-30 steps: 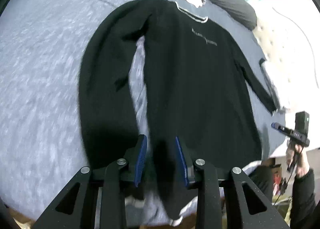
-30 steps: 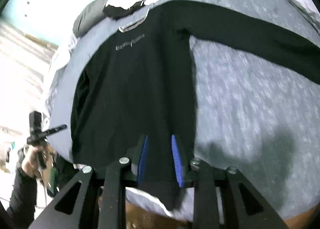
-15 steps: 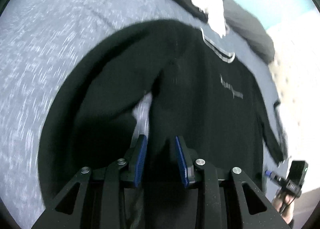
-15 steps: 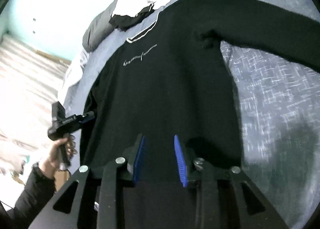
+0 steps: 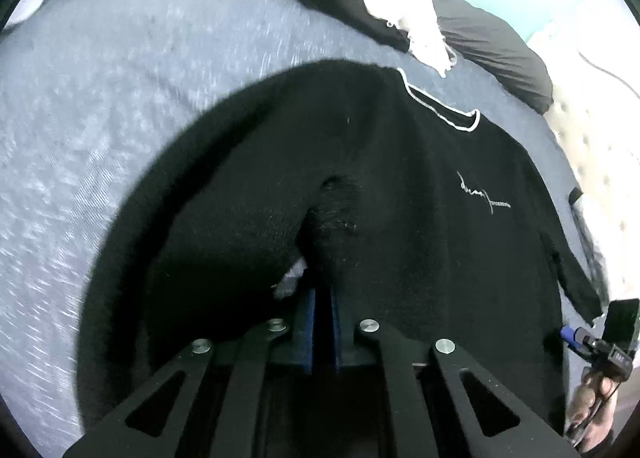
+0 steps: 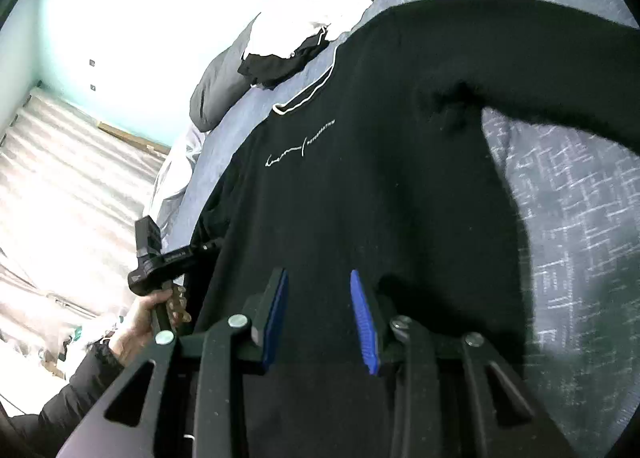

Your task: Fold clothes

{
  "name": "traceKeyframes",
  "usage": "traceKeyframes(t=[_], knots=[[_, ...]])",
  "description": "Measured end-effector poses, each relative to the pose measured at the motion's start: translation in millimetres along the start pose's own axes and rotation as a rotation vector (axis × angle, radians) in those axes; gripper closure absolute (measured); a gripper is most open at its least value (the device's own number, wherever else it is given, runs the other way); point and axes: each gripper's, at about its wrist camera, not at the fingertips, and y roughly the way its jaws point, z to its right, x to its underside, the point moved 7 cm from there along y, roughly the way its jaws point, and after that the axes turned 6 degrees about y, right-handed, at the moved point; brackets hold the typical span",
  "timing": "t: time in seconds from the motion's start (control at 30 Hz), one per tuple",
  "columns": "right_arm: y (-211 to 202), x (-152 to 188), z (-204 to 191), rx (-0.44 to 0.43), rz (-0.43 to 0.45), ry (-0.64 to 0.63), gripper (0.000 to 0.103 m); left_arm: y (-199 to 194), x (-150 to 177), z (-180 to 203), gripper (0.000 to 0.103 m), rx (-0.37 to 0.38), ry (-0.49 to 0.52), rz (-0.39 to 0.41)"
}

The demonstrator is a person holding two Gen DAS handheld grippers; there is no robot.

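Item: black sweater [image 5: 420,218], long-sleeved, white-trimmed collar, small white script on the chest. It lies face up on the grey-blue bedspread [image 5: 120,98], collar toward the head of the bed, hem toward the foot edge where both grippers stand; its long axis runs straight away from both sets of fingers.

Left gripper [image 5: 322,314]: blue pads pressed nearly together at the fold where the sweater's left sleeve [image 5: 208,218] meets the body; dark knit bunches just ahead of the tips, so it appears to pinch that fabric, though the contact itself is hidden.

Right gripper [image 6: 320,314]: fingers spread wide, hanging over the lower body of the sweater, nothing between them.

Right sleeve [image 6: 540,70]: stretched outward toward the bed's right edge.

Also on the bed: a heap of black and white clothes [image 5: 372,6] and a dark pillow [image 5: 492,46] at the head.

Judgement: the left gripper is the one engaged; any fold across the body would carry the left side rightward, across the long axis
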Motion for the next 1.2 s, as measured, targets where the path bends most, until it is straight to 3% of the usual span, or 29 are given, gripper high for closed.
traceKeyframes(t=[0.27, 0.4, 0.5, 0.53, 0.77, 0.97, 1.2], knots=[[-1.3, -6.3, 9.1, -0.016, -0.002, 0.012, 0.071, -0.4, -1.1, -17.7, 0.097, -0.03, -0.039, -0.014], [-17.4, -15.9, 24.4, 0.011, 0.037, 0.065, 0.07, -2.4, -0.7, -24.4, 0.094, -0.037, -0.063, -0.014], [-40.9, -28.2, 42.5, 0.068, 0.107, 0.115, 0.048, -9.8, 2.1, -18.4, 0.093, -0.033, -0.063, -0.008], [-44.5, -32.1, 47.3, 0.081, 0.119, 0.126, 0.047, -14.7, 3.9, -16.4, 0.093, -0.037, -0.059, -0.001], [-54.1, -54.8, 72.7, 0.164, 0.151, 0.161, 0.047, -39.3, 14.0, 0.0, 0.093, -0.009, -0.068, 0.043], [-38.4, -72.2, 93.6, 0.187, 0.168, 0.243, 0.047, -29.8, 25.7, 32.3, 0.093, 0.05, -0.027, 0.055], [-22.6, -94.0, 96.8, 0.199, 0.184, 0.225, 0.047, -11.8, 36.5, 54.1, 0.093, 0.092, 0.006, 0.066]])
